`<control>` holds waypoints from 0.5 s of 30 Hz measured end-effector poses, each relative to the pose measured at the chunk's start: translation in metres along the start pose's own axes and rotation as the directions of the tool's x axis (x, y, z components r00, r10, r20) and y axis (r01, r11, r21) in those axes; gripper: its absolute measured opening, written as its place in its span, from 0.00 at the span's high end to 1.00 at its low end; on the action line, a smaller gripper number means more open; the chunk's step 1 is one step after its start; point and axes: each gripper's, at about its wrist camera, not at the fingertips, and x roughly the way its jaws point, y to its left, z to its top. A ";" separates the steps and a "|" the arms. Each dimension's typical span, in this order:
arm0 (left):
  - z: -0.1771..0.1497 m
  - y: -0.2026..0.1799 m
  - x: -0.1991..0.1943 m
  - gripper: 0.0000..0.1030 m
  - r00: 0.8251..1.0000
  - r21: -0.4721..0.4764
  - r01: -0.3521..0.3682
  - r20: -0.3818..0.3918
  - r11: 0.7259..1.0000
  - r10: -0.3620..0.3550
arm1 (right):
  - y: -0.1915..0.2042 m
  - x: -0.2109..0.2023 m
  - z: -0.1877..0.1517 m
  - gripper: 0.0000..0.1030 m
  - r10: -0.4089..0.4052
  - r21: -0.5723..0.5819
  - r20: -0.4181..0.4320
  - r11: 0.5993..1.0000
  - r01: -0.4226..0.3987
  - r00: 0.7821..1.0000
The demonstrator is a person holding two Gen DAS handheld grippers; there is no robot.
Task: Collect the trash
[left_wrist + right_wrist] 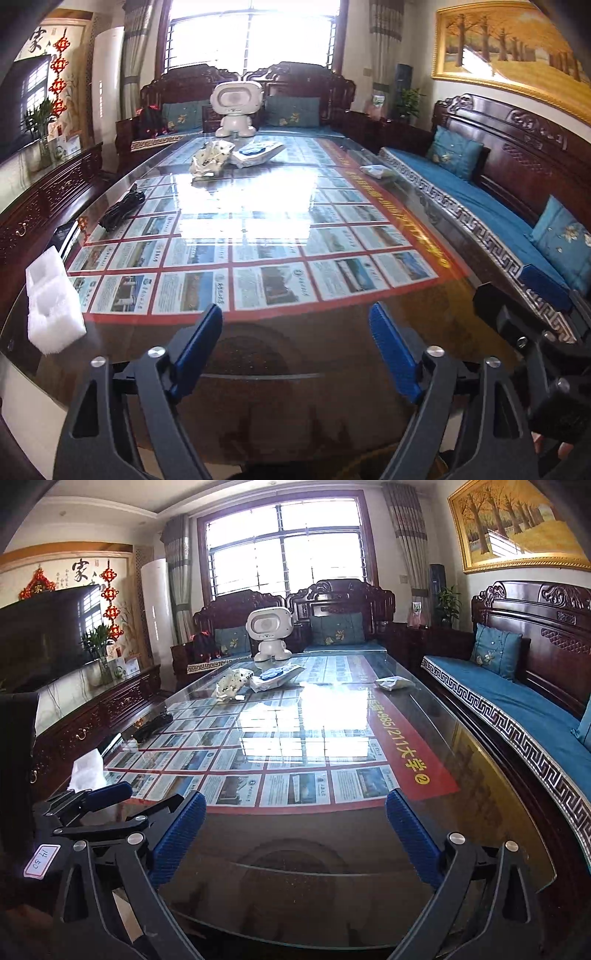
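Both the left gripper (295, 345) and right gripper (295, 834) hover wide open and empty over the near edge of the glass table (332, 350), so I would first take the white foam block (53, 301) at its near left corner, squeezing gently, then the crumpled wrappers (212, 157) near its far end.
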 end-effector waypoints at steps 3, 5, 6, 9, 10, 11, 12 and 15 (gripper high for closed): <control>0.007 0.011 0.025 0.16 0.999 -0.024 -0.018 -0.029 1.000 0.018 | 0.000 0.027 0.008 0.08 -0.015 -0.009 -0.022 1.000 0.015 1.000; 0.013 0.017 0.043 0.16 0.998 -0.033 -0.030 -0.048 0.999 0.029 | -0.002 0.045 0.010 0.08 -0.019 -0.008 -0.043 1.000 0.018 0.999; 0.015 0.019 0.051 0.16 0.998 -0.035 -0.038 -0.057 0.999 0.036 | -0.003 0.055 0.011 0.08 -0.018 -0.004 -0.058 1.000 0.017 0.998; 0.021 0.026 0.073 0.15 0.995 -0.046 -0.068 -0.075 0.997 0.065 | -0.004 0.080 0.011 0.08 -0.008 -0.002 -0.094 1.000 0.007 0.996; 0.023 0.028 0.081 0.14 0.994 -0.049 -0.079 -0.082 0.996 0.075 | -0.004 0.090 0.011 0.08 -0.010 -0.007 -0.108 1.000 0.010 0.994; 0.025 0.031 0.088 0.14 0.993 -0.052 -0.087 -0.090 0.995 0.082 | -0.004 0.095 0.011 0.08 -0.012 -0.009 -0.116 1.000 0.011 0.993; 0.026 0.033 0.093 0.14 0.992 -0.052 -0.095 -0.095 0.994 0.089 | -0.005 0.103 0.011 0.08 -0.012 -0.009 -0.126 1.000 0.011 0.992; 0.032 0.039 0.108 0.10 0.989 -0.058 -0.115 -0.102 0.992 0.109 | -0.009 0.124 0.015 0.08 -0.014 -0.009 -0.149 1.000 0.012 0.989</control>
